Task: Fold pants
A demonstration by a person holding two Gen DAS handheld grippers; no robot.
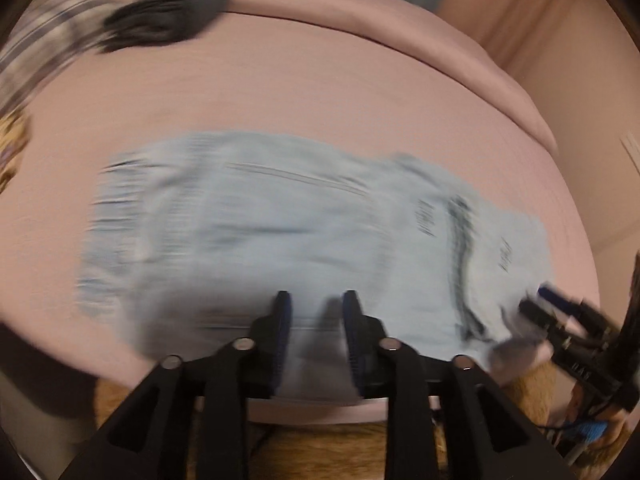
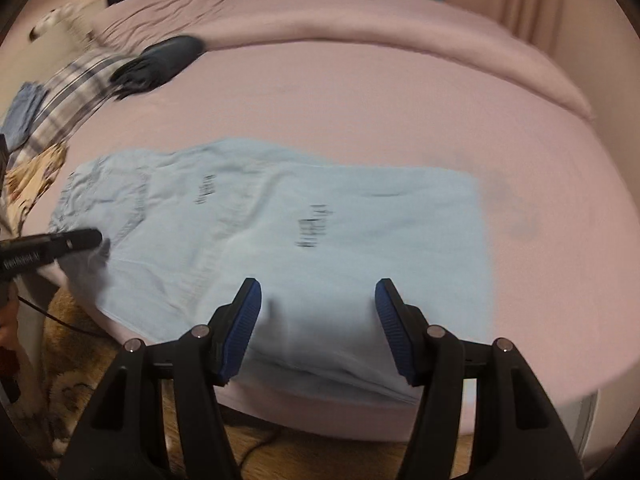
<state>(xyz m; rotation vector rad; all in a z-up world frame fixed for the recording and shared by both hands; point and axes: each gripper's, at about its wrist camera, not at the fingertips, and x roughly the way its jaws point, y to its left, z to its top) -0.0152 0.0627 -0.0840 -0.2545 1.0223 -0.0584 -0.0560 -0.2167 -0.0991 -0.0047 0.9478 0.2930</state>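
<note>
Light blue pants lie flat across the near part of a pink bed, waistband to the left, cut edge to the right. My right gripper hovers over their near edge with its jaws wide apart and the cloth below them. In the left wrist view the pants are blurred. My left gripper stands over their near hem with a narrow gap between its pads, and pale cloth shows in that gap. The left gripper also shows side-on by the waistband. The right gripper shows at the pants' right end.
A dark bundle lies at the back left of the bed, beside a plaid cloth and a blue garment. A folded pink duvet runs along the far side. A brown rug covers the floor below the bed's edge.
</note>
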